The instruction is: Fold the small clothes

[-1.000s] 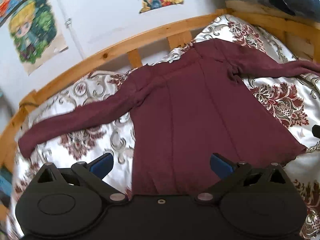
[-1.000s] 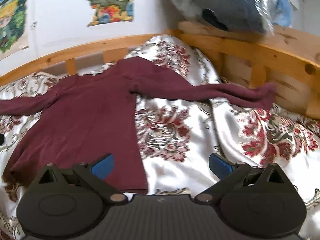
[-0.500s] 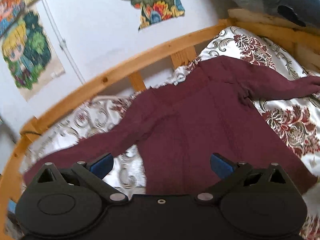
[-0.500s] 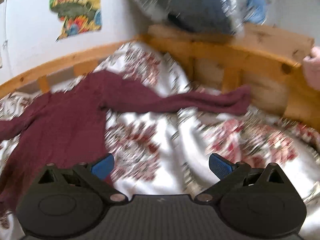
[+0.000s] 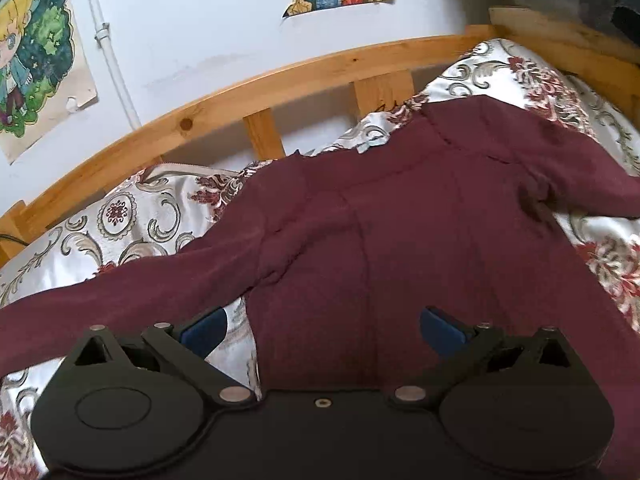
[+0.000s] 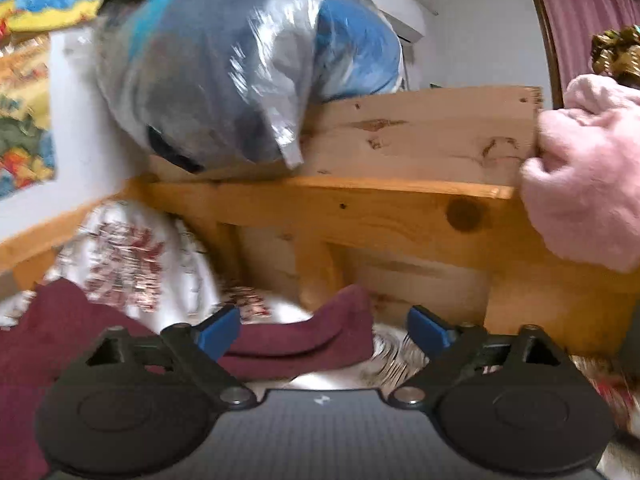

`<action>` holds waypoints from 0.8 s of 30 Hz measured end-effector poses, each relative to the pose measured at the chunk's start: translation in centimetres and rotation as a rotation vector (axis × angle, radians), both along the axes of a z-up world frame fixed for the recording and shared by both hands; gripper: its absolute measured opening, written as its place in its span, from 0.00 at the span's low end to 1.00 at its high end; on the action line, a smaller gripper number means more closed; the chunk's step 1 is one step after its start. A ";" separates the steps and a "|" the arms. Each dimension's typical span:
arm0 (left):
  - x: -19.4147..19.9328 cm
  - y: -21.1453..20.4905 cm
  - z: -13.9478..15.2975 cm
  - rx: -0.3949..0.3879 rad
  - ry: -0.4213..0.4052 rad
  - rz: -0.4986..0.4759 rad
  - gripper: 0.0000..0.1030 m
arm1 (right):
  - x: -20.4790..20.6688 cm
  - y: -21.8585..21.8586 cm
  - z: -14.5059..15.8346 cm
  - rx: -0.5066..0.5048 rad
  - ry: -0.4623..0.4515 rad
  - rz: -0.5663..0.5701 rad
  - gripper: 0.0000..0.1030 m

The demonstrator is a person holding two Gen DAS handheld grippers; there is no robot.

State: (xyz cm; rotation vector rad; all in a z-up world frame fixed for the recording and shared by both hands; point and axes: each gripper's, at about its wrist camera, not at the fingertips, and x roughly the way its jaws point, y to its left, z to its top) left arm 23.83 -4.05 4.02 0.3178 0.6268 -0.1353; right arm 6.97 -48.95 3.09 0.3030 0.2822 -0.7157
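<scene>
A maroon long-sleeved top (image 5: 400,232) lies spread flat on the bed, on a shiny white bedspread (image 5: 132,216) printed with dark red flowers and grey scrolls. Its collar end points toward the wooden bed rail (image 5: 256,88) along the wall, and its sleeves reach out to either side.

The left tool (image 5: 322,326) hangs over the lower body of the top, near the armpit of the sleeve that runs off to the left. Its blue-padded fingers (image 5: 204,330) are spread wide with nothing between them — one pad sits over the strip of bedspread beside the garment, the other over the maroon cloth itself.

The right tool (image 6: 322,330) is out at the far end of the other sleeve (image 6: 304,344), which lies bunched against the wooden headboard (image 6: 360,216). Its fingers are also spread wide and empty, and the sleeve's cuff shows in the gap between them, though whether a pad touches the fabric I cannot tell; this view is blurred. A plastic-wrapped blue and grey bundle (image 6: 224,72) rests on top of the headboard, and something fluffy and pink (image 6: 588,176) hangs over the headboard's right end. Cartoon posters (image 5: 36,60) are stuck on the white wall.
</scene>
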 end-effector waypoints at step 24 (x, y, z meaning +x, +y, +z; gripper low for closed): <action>9.1 -3.1 -1.0 -0.266 0.048 -0.143 0.99 | 6.1 6.3 11.0 0.040 0.034 0.203 0.07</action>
